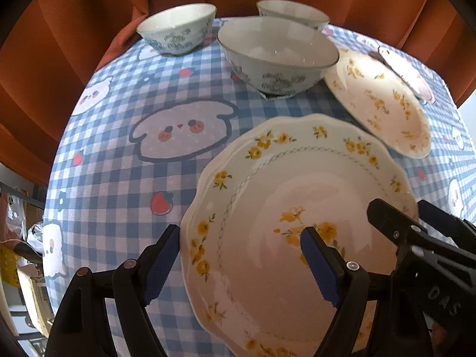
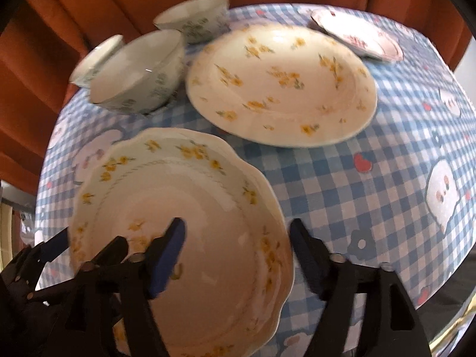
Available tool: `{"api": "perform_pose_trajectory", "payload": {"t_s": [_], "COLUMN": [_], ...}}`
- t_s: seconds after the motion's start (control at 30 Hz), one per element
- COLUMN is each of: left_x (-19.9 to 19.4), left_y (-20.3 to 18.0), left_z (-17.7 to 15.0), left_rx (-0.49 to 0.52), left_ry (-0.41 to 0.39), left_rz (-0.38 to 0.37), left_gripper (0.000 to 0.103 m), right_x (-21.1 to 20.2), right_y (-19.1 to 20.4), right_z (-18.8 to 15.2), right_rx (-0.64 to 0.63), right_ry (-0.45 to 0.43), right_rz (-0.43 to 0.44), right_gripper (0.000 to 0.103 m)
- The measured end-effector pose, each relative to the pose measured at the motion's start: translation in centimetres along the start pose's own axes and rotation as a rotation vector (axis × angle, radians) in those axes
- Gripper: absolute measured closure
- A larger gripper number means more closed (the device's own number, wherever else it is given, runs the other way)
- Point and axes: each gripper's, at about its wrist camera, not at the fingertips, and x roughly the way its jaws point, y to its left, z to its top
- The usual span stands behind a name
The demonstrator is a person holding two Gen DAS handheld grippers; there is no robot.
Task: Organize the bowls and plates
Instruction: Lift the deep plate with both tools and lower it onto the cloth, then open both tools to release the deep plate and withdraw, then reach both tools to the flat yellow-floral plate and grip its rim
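Straddled the scalloped plate [image 1: 285,208] from both sides, plate-stacking step apparently in hand.

Nearest, found the left gripper [image 1: 241,263] spread wide across that plate's left rim, one of its fingers [image 1: 162,263] outside the edge and the other over the well, nothing pinched; likewise the right gripper [image 2: 238,257] agape over the right rim. Judged the plate to be lying on the checked desk [image 1: 119,178], though hard to say through blur whether lifted. Beyond, saw a round floral plate [image 2: 279,86], then a pink-trimmed plate [image 2: 360,38] and three bowls, the nearest bowl [image 1: 276,56] just beside it. Next, probably needed closing on a rim, lifting level, setting onto the round plate.
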Motion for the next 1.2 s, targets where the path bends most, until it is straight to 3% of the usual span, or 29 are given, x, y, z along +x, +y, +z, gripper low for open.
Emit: {"api": "perform_pose_trajectory", "payload": {"t_s": [0.17, 0.57, 0.93, 1.2], "left_x": [-3.1, -5.5, -4.2, -2.5], "left_y": [-0.9, -5.6, -10.7, -13.3], "left_z": [0.4, 2.3, 5.7, 9.3], "left_rx": [0.033, 0.054, -0.028, -0.086], "left_ry": [-0.097, -0.193, -0.184, -0.182], "left_rz": [-0.011, -0.067, -0.053, -0.004], "left_gripper": [0.019, 0.017, 0.017, 0.017], "right_x": [-2.7, -6.6, -6.2, -4.3], "right_y": [-0.3, -4.3, -9.4, -12.4], "right_z": [0.3, 2.3, 7.1, 11.6], "right_rx": [-0.021, -0.011, -0.05, -0.073], "right_ry": [-0.067, -0.168, -0.157, -0.153], "right_rz": [0.017, -0.037, -0.035, -0.012], "right_gripper": [0.016, 0.016, 0.016, 0.016]}}
